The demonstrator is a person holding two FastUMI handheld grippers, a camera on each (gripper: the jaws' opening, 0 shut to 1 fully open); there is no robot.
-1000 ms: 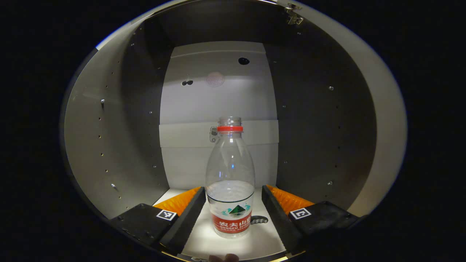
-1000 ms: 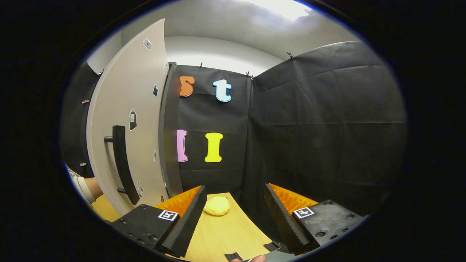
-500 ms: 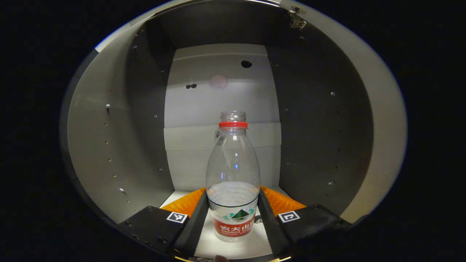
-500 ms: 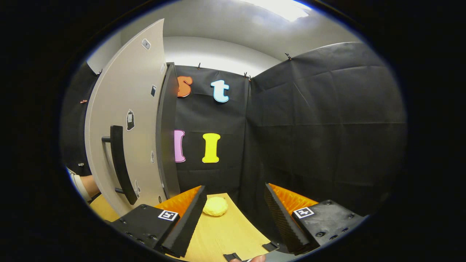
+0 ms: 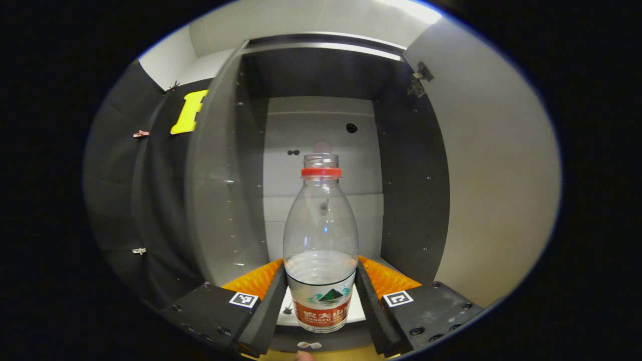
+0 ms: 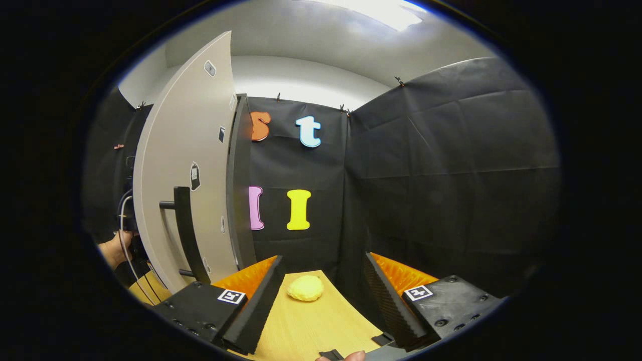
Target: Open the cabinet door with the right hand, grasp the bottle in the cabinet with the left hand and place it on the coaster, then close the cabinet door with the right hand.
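A clear plastic bottle (image 5: 321, 225) with a red neck ring, a red label and some water stands upright between the fingers of my left gripper (image 5: 321, 273), which is shut on its lower body. The bottle's base hangs over the front edge of the open grey cabinet (image 5: 321, 125). The cabinet door (image 5: 491, 190) is swung open to the right. In the right gripper view the same door (image 6: 185, 165) stands open at the left with its black handle (image 6: 188, 233). My right gripper (image 6: 323, 265) is open and holds nothing, to the right of the door above the wooden table (image 6: 306, 326).
A small round yellow item (image 6: 306, 288) lies on the table just beyond my right gripper's fingers. A person's hand (image 6: 113, 250) and a cable show past the door's left edge. Black cloth walls close in the back and right.
My left gripper shut on the bottle, then drew back out of the cabinet with it. The right gripper view shifted slightly, and the door now sits a little nearer the middle.
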